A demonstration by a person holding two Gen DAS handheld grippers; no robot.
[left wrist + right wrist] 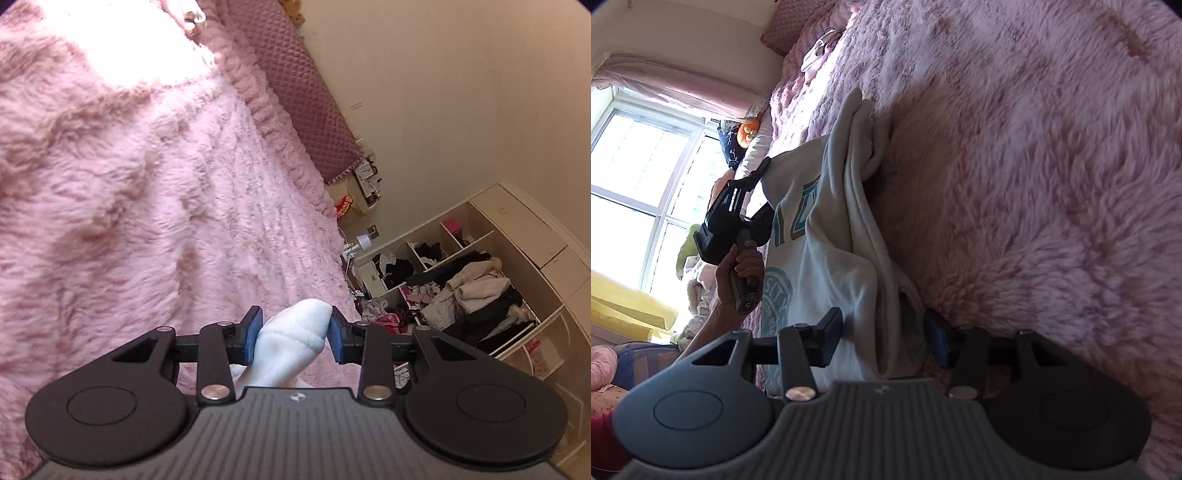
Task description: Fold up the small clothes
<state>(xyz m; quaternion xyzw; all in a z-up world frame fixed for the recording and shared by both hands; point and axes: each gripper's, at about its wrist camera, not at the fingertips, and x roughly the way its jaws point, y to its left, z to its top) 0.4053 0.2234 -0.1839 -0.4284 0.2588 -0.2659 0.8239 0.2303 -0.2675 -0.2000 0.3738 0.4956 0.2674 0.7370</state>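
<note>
a: our left wrist view looks forward along the left gripper (293,338), close over the pink blanket (129,192), tilted, with open shelves (461,280) well off at right.

b: our right wrist view sits just as near, behind the right gripper (882,341), rolled sideways, facing the window (635,192).

a: what do we share?

b: the same pink blanket, the white garment (291,336) we see close in both, and the left gripper, which shows from outside in the right view.

Pink fur blanket (129,192) bare across its middle, white shirt (834,236) bunched along one edge, pillow (303,96) lining the wall-side edge.
</note>
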